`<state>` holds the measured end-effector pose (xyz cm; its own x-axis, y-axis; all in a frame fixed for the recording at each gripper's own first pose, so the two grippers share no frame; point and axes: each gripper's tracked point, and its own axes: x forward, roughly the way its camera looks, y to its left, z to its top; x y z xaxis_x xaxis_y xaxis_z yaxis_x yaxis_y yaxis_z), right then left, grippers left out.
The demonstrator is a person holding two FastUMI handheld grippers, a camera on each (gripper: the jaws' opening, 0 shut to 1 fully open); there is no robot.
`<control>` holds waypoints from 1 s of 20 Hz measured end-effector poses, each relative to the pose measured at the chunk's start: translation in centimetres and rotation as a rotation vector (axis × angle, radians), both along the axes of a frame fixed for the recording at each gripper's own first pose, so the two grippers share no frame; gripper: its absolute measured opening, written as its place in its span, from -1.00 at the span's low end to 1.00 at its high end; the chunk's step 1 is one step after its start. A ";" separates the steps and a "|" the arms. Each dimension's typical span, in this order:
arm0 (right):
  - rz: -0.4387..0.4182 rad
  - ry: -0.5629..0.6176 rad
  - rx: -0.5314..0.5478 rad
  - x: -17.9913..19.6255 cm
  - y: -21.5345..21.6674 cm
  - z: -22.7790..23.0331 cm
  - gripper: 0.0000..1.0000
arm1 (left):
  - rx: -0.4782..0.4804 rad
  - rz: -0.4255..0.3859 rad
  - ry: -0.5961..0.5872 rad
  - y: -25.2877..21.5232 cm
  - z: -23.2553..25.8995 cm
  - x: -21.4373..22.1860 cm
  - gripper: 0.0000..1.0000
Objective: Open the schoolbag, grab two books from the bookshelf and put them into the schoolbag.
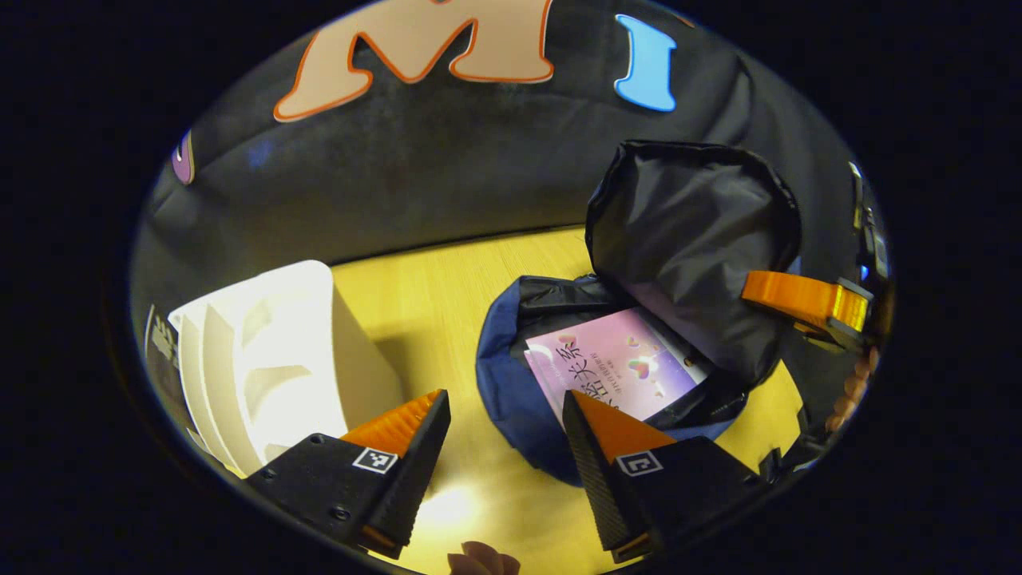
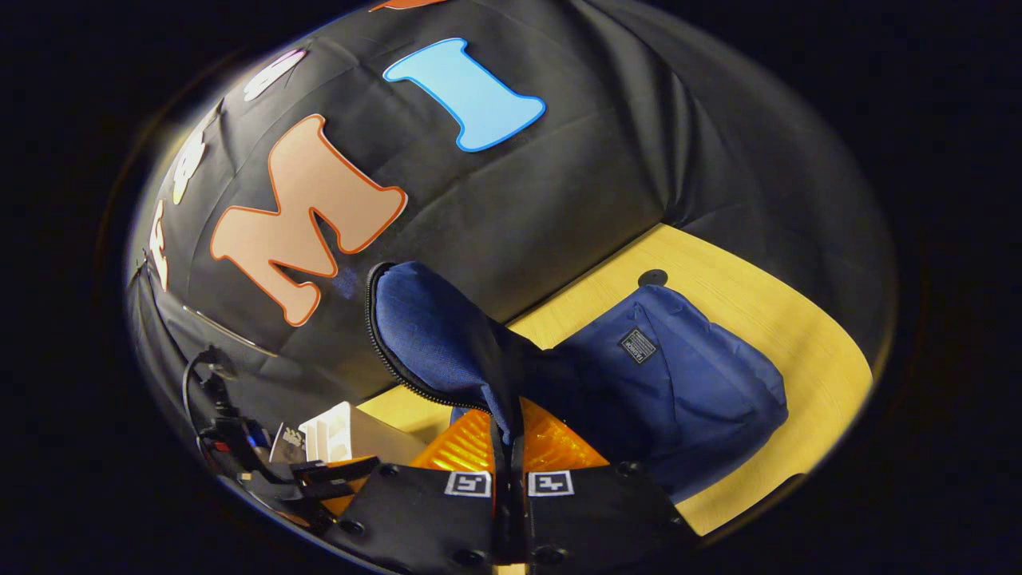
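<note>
Blue schoolbag (image 1: 511, 399) agape – pink book (image 1: 619, 367) inside, right gripper (image 2: 509, 447) pinching its flap (image 2: 435, 335), left gripper (image 1: 505, 415) spread.

Warm, dim overhead light glares on the table (image 1: 447, 507) (edges bend, corners darken), focus fairly sharp.

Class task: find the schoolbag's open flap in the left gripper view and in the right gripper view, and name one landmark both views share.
Left gripper view: the flap stands upright at right of centre, dark lining facing the camera, above the books.
Right gripper view: the flap rises at centre, blue side showing, pinched in the right tool.
Shared landmark: the white bookshelf on the table.
</note>
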<state>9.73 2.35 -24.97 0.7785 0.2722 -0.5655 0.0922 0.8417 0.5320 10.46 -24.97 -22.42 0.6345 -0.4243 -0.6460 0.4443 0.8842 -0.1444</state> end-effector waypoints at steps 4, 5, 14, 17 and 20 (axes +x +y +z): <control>0.001 -0.001 -0.005 -0.1 -0.2 0.0 -0.91 | -0.010 0.036 -0.101 5.0 3.3 -0.9 0.70; 0.001 -0.001 -0.005 -0.1 -0.2 0.0 -0.96 | -0.014 0.048 -0.126 6.3 4.1 -0.9 0.70; -0.002 0.007 -0.016 0.2 -0.2 -0.1 -0.94 | -0.029 0.191 -0.218 18.9 10.4 -1.4 0.68; -0.007 0.005 -0.023 0.4 -0.3 -0.1 -0.94 | -0.039 0.248 -0.243 22.6 11.6 -1.3 0.67; -0.013 0.001 -0.026 0.4 -0.4 -0.1 -0.91 | -0.029 0.297 -0.241 26.7 12.3 -1.2 0.67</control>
<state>10.15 1.90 -25.04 0.7812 0.2478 -0.5731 0.1034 0.8538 0.5101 9.30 1.68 -10.13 0.8646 -0.2150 -0.4541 0.1936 0.9766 -0.0938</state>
